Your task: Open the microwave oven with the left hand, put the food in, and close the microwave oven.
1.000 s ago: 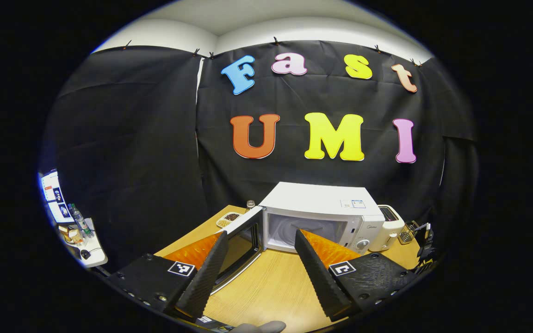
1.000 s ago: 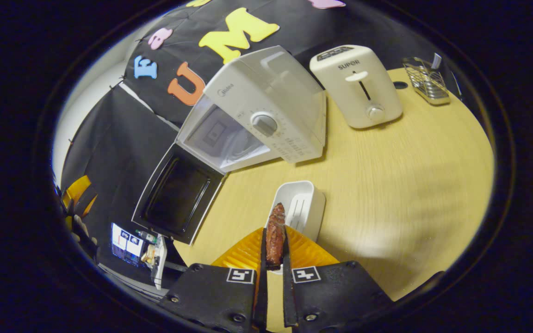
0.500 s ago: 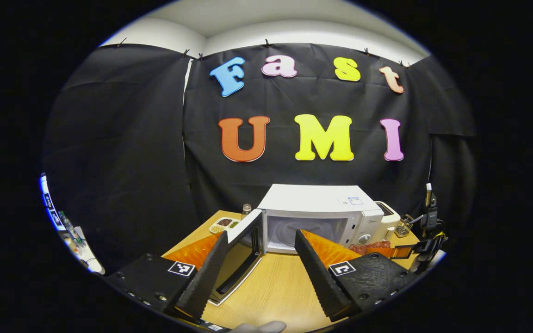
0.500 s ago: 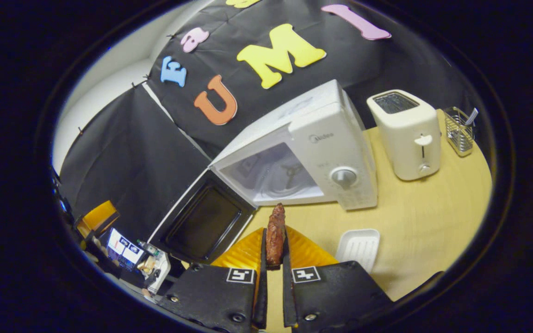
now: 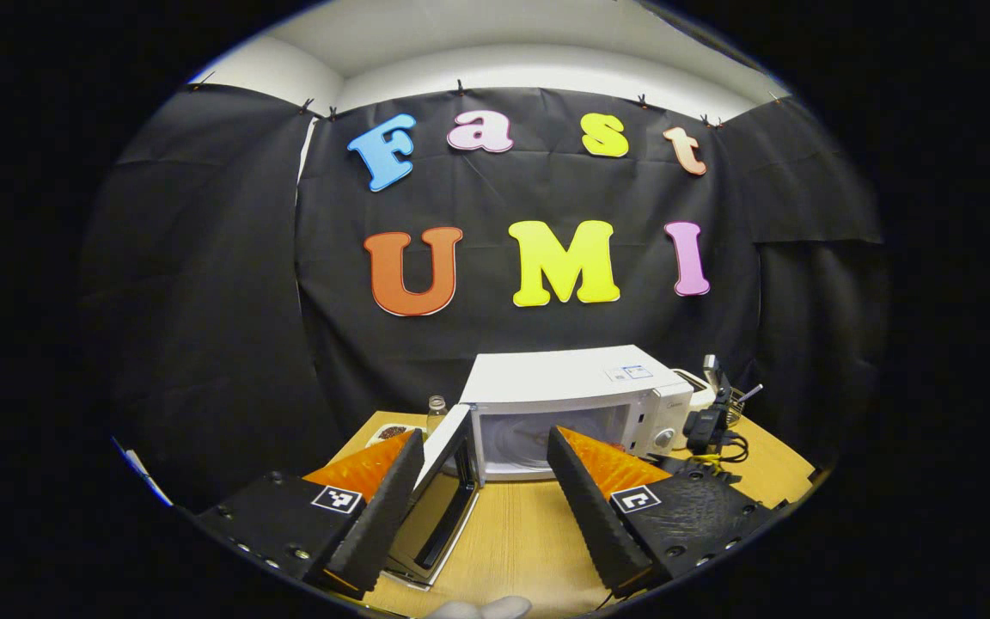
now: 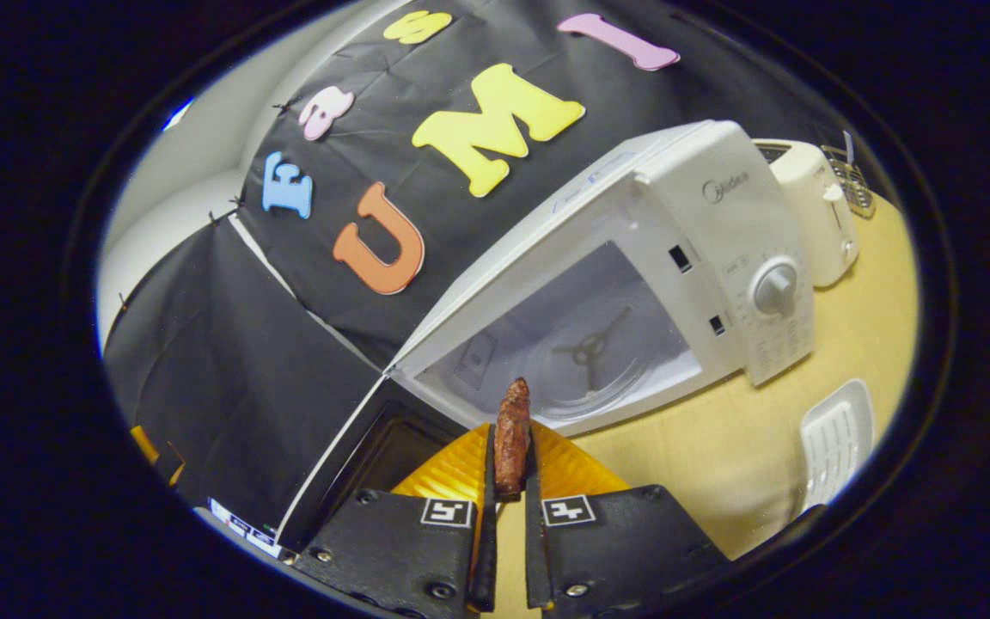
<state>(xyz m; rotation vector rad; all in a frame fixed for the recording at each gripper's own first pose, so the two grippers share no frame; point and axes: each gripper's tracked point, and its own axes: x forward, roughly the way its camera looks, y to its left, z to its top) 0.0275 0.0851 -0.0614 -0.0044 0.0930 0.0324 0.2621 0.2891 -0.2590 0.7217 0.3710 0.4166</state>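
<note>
A light, soft piece of food (image 6: 512, 425), judged easily squashed, is held upright by its lower end in the right gripper (image 6: 508, 481), just before the open microwave oven (image 6: 624, 292); the left gripper (image 5: 482, 490) is spread wide, empty.

In the right gripper view, the microwave oven (image 6: 632, 284) is sitting on the table (image 6: 718, 456) with its door (image 6: 357, 456) swung out to the left — the toaster (image 6: 813, 215) is standing just beside it on the right, a rack (image 6: 856, 176) behind that. A ridged tray (image 6: 834, 438) is lying before the oven, toward the right. The food (image 6: 512, 434) is being held before the open cavity.
</note>
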